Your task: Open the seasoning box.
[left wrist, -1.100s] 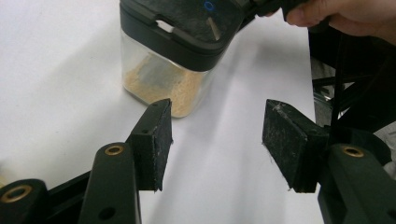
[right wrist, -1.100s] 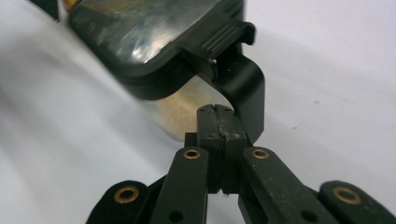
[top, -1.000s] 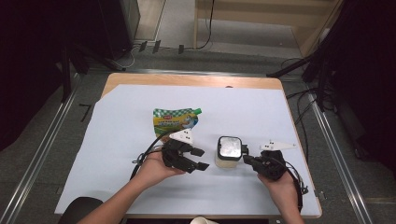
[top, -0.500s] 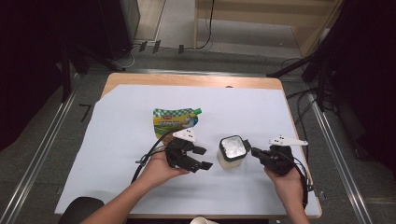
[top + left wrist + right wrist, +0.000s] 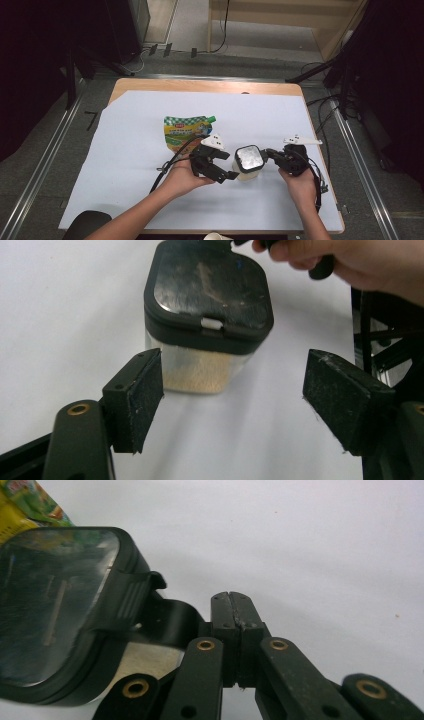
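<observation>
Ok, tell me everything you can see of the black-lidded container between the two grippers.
The container is a small clear plastic tub with rounded corners, standing upright on the white sheet. Its glossy black lid is shut, has a small white tab at the front edge, and looks scuffed. Pale tan granular contents fill the lower part. The left gripper has just been opening; its pads stand apart from the tub. The right gripper sits shut beside the lid's ribbed latch; whether it touches is unclear.

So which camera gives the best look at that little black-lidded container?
The left gripper view: the black-lidded container shows whole, dark lid, white latch and tan grains inside. The right gripper view catches its glossy lid and side tab close up; the high view shows it small, from above.
</observation>
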